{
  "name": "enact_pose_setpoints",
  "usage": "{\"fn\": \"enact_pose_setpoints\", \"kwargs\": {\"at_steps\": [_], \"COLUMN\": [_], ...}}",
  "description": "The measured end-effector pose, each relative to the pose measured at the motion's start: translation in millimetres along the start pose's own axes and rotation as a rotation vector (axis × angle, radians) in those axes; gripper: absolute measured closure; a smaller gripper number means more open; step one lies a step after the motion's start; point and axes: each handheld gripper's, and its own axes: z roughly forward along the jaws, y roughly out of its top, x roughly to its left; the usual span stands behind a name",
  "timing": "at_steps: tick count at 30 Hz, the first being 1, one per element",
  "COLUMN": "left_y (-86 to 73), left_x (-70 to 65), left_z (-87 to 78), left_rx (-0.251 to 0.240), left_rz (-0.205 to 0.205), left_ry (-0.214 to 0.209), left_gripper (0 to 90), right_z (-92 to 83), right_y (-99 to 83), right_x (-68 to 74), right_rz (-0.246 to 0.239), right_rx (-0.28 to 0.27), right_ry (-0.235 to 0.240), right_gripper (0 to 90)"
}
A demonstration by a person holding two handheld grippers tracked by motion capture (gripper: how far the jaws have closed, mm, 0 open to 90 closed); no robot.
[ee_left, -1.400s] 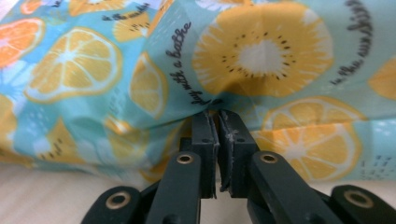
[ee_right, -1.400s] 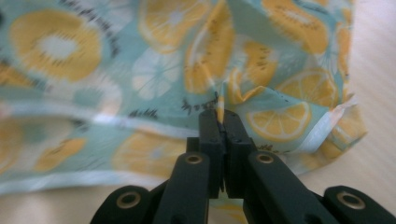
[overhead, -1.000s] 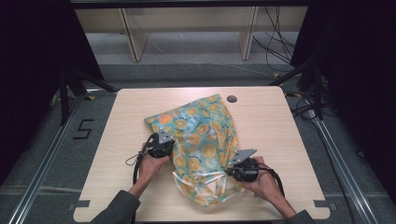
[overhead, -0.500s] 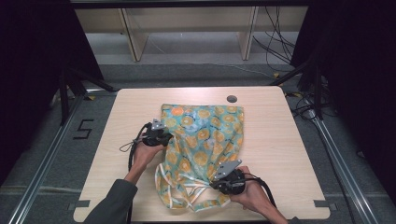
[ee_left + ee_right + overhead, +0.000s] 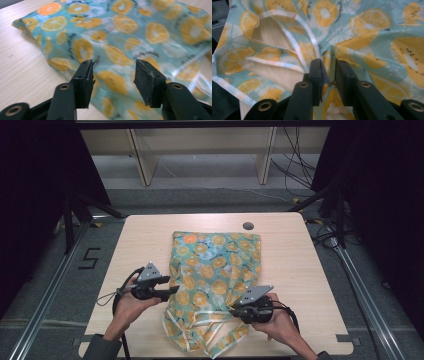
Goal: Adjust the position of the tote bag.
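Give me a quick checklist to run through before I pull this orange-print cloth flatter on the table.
1. Right gripper clamped on the cloth: ok, a fold sits pinched between its jaws.
2. Left gripper holding cloth: not ok, jaws apart at the cloth's left edge.
3. Far half of cloth flat: ok in the high view.
4. Near end smoothed: not ok, bunched, with white-trimmed edges folded over.
5. Cloth fully on the table: cannot tell; the near end reaches the front edge.

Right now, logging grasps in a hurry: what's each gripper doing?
Left gripper: open, holding nothing.
Right gripper: closed on the turquoise orange-slice-print fabric.
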Motion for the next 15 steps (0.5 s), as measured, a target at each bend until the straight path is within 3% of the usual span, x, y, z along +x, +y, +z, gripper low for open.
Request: {"fn": "enact_pose_setpoints", "kwargs": {"at_steps": [1, 2, 3, 4, 5, 6, 7, 10, 11, 13, 14, 15], "left_y": [-3.5, -9.9, -9.9, -12.6, -14.8, -15.7, -16.2, -17.6, -18.9, -24.6, -27.0, -30.0], "left_x": [-3.2, -7.7, -7.7, -11.6, -14.4, -15.3, -17.8, -26.3, -29.4, -37.5, -40.0, -43.0], "left_z": [-1.4, -3.9, -3.9, -5.1, -8.3, -11.4, -14.2, -23.6, -24.8, -26.0, -25.9, -25.4], "left_rx": [-0.004, -0.005, -0.005, -0.023, -0.031, -0.027, -0.032, -0.034, -0.050, -0.065, -0.065, -0.063], "left_rz": [0.001, -0.035, -0.035, -0.072, -0.074, -0.061, -0.061, -0.013, -0.019, -0.020, -0.005, 0.015], "left_ry": [-0.005, -0.064, -0.064, -0.078, -0.086, -0.094, -0.105, -0.146, -0.158, -0.205, -0.200, -0.196], "left_gripper": [47.1, 44.4, 42.4, 42.4, 39.8, 36.7, 33.5, 25.4, 22.0, 22.1, 22.0, 21.9], "right_z": [0.0, -3.1, -3.1, -4.5, -4.6, -3.7, -4.5, -4.7, -6.9, -7.2, -9.1, -10.3], "right_y": [0.0, 1.4, 1.4, 2.1, 2.1, 2.4, 2.4, 3.0, 4.0, 4.8, 4.9, 5.2], "right_x": [0.0, -0.3, -0.3, -0.3, 0.8, -0.3, 1.2, -0.7, -1.6, -3.5, -3.8, -4.9], "right_rz": [0.000, -0.002, -0.002, -0.015, -0.019, -0.052, -0.024, -0.030, -0.018, -0.033, -0.004, -0.009], "right_rx": [0.000, -0.002, -0.002, -0.002, 0.001, -0.002, 0.001, -0.013, -0.017, -0.026, -0.033, -0.029], "right_ry": [0.000, -0.014, -0.014, -0.020, -0.029, -0.028, -0.035, -0.026, -0.028, -0.025, -0.037, -0.040], "right_gripper": [74.7, 74.9, 74.9, 76.3, 77.7, 80.6, 82.5, 85.9, 86.5, 86.7, 86.7, 86.7]}}
